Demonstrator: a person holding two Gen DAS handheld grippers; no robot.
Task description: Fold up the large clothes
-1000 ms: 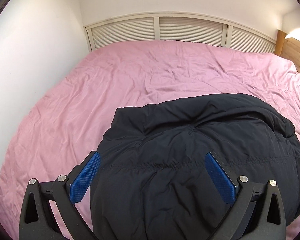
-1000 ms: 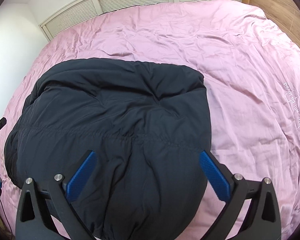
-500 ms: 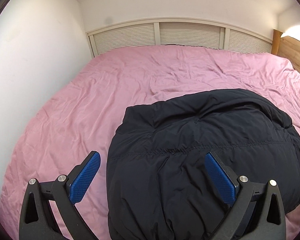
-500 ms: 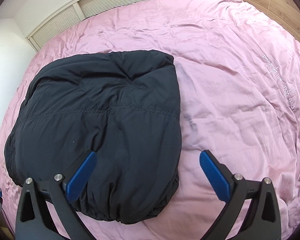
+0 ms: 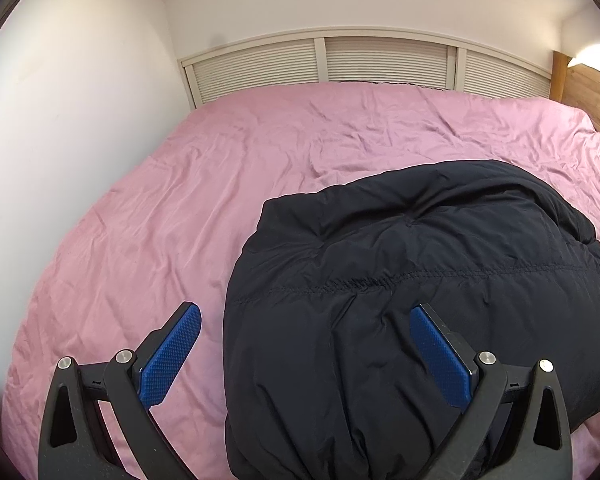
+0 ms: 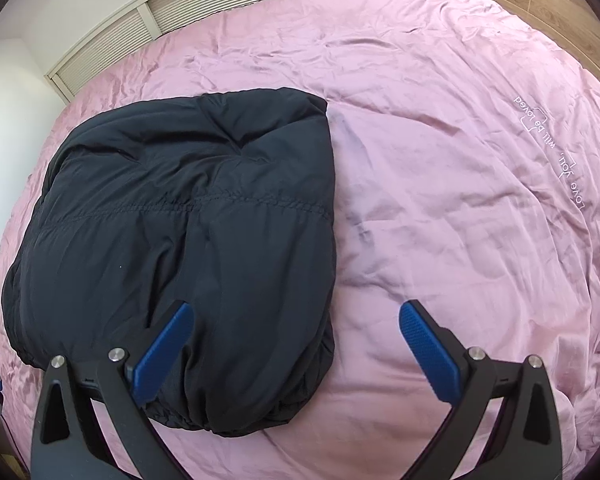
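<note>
A dark navy padded jacket [image 5: 400, 288] lies folded in a puffy bundle on the pink bed sheet [image 5: 180, 220]. It also shows in the right wrist view [image 6: 188, 232], left of centre. My left gripper [image 5: 304, 320] is open and empty, above the jacket's near left edge. My right gripper [image 6: 296, 318] is open and empty, above the jacket's near right edge, with its right finger over bare sheet [image 6: 460, 220].
A white wall [image 5: 60, 120] runs along the bed's left side. White louvred panels [image 5: 380, 64] stand behind the bed. A wooden headboard [image 5: 588, 92] is at the far right. White lettering [image 6: 548, 152] is printed on the sheet.
Both grippers have pulled back from the jacket and apart, left one leftward and right one rightward. The jacket stays in place on the bed.
</note>
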